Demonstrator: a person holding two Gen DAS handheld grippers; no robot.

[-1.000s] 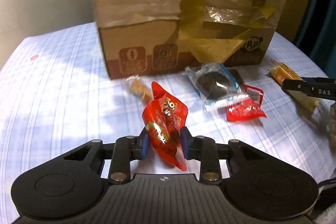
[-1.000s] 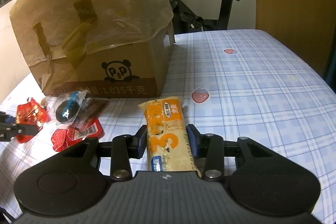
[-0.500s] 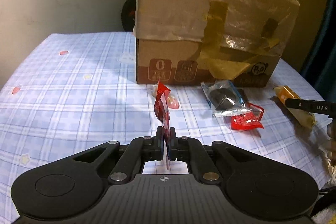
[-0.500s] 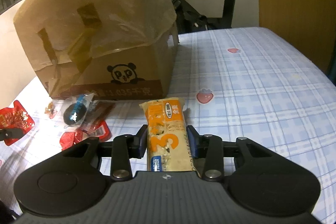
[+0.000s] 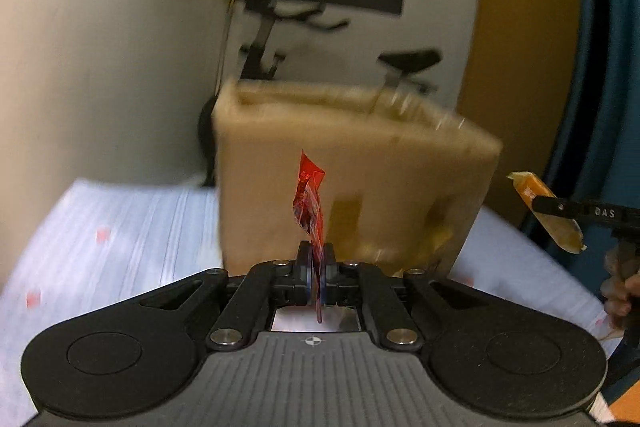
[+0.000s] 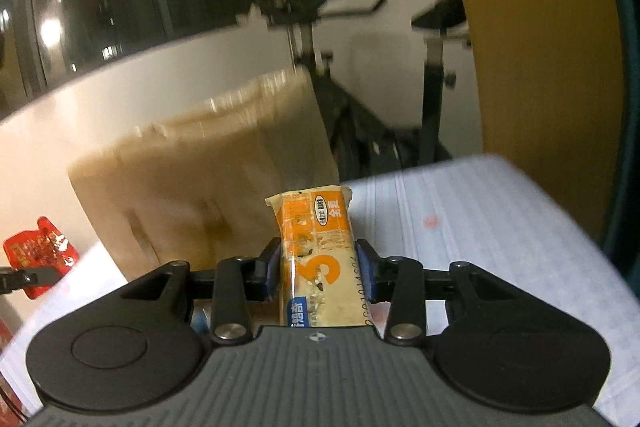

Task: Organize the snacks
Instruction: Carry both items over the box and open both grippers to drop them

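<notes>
- Left wrist view: the left gripper has its jaws drawn nearly together, pinching the lower edge of a red snack packet. The packet stands edge-on to the lens, its long axis rising up and forward from the tongs. Straight ahead and beyond the packet stands the cardboard box, blurred, with its upper rim visible above the packet's tip. The coming move appears to turn on this: the box opening lies forward of and higher than the tongs, so the packet must clear the near wall before release.
- Left wrist view, far right: the orange snack bar hangs off the cloth-covered table, gripped by the right gripper across its middle, long axis slanting. It sits beside the box's right corner, about as near the box as the red packet.
- Right wrist view: the right gripper's jaws stand partly apart, closed on the bar's two long sides; the bar's long axis runs straight forward from the tongs. The box lies ahead and to the left.
- Right wrist view alone shows the red packet's broad printed face, at far left, and the bar's label; only the left wrist view shows the box's rim. Neither shows the box interior.
</notes>
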